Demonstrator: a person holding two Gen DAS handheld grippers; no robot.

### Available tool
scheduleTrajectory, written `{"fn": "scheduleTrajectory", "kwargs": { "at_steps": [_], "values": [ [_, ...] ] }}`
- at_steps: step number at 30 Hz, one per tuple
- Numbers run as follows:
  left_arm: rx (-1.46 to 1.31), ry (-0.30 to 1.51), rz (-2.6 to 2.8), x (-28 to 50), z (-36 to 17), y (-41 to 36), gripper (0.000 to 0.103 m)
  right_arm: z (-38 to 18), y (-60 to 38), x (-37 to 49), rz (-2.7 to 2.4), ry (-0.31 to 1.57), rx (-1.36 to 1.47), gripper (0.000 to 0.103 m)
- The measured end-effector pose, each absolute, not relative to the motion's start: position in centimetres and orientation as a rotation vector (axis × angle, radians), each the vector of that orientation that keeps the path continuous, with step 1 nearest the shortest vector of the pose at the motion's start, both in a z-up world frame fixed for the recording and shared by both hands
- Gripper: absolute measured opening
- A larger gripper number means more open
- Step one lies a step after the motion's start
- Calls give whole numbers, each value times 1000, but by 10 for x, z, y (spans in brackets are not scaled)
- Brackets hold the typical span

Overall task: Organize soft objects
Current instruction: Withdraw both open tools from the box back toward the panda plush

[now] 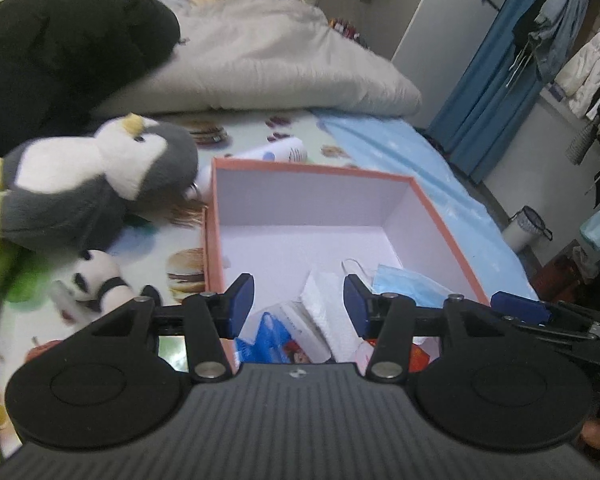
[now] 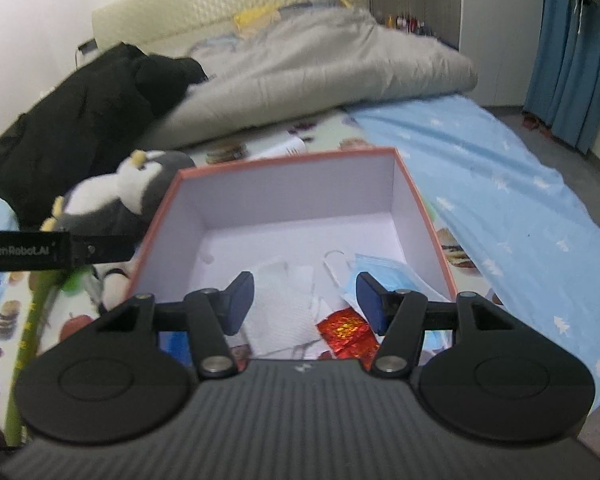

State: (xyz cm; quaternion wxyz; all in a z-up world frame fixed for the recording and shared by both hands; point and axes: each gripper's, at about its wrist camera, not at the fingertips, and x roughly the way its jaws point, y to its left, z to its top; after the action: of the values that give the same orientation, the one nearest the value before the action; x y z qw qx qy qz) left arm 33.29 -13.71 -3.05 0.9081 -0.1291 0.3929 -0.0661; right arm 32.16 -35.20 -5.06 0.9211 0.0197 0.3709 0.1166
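Plush is what is waiting outside the box (image 1: 440, 216): a grey-and-white penguin toy (image 1: 100, 184) is lying on the printed bedsheet (image 1: 260, 132) at about ten o'clock from the box's near corner, with a small panda toy (image 1: 96, 284) sitting just below it, near eight o'clock. Both claws are hanging over the box, jaws standing partly apart with nothing between them; the left gripper (image 1: 299, 306) and the right gripper (image 2: 306, 304) are each looking down on what is already lying inside: a white tissue sheet (image 2: 280, 304), a blue face mask (image 2: 384, 268) toward three o'clock, and a shiny red packet (image 2: 346, 330) near the front wall.

To my eye the penguin is looking light and squashy, so it is probably going to give under the pads rather than slip; taking it across the round belly or the head seems safer than pinching a thin yellow foot, which may stretch or pull free. The panda is looking smaller still, and a hold around its middle should do. The mask and tissue are appearing flimsy and are likely to shift if brushed.
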Motion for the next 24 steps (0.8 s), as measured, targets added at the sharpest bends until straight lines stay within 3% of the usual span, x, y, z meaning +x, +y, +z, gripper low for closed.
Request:
{"fn": "scheduleTrajectory", "kwargs": {
  "at_steps": [20,24],
  "values": [
    [-236,691,-103,169,14,-70,56,-1,-298,189,308,594,48,59],
    [-233,683,-87,145,12,-58,65,-1,-287,168,318,592,59,59]
  ]
}}
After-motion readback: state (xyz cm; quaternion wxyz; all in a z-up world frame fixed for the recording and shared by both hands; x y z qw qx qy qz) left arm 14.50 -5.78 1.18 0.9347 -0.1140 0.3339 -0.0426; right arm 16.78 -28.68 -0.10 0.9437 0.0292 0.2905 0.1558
